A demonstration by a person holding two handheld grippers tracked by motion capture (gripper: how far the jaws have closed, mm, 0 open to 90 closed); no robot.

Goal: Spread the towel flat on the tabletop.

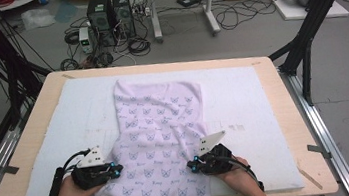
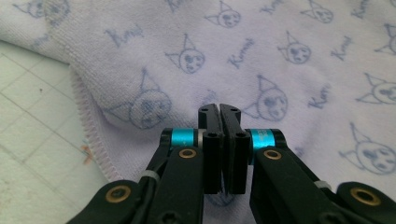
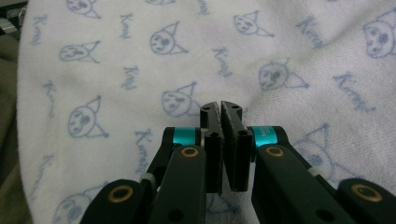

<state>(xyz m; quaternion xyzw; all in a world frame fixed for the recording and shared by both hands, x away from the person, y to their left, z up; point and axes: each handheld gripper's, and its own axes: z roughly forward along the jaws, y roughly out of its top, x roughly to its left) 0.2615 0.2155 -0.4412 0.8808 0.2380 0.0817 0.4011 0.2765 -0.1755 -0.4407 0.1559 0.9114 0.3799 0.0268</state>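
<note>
- The towel (image 1: 159,135) (pale lilac, printed with small cat-like faces) lies on the white pad (image 1: 243,99) in the middle of the table (image 1: 289,109), its long axis running away from the person; its near end hangs a little over the table's front edge.
- The left gripper (image 1: 116,171) sits at the towel's left hem near the front. In the left gripper view its jaws are pressed together above the cloth, with the stitched hem (image 2: 91,135) just to one side; I cannot tell whether any fabric is pinched between them.
- The right gripper (image 1: 191,165) mirrors it at the right side, jaws likewise closed, over the printed cloth (image 3: 140,70).
- Both grippers point inward across the short axis, about equally near the front corners, so a fold away from the person seems the likely move.
</note>
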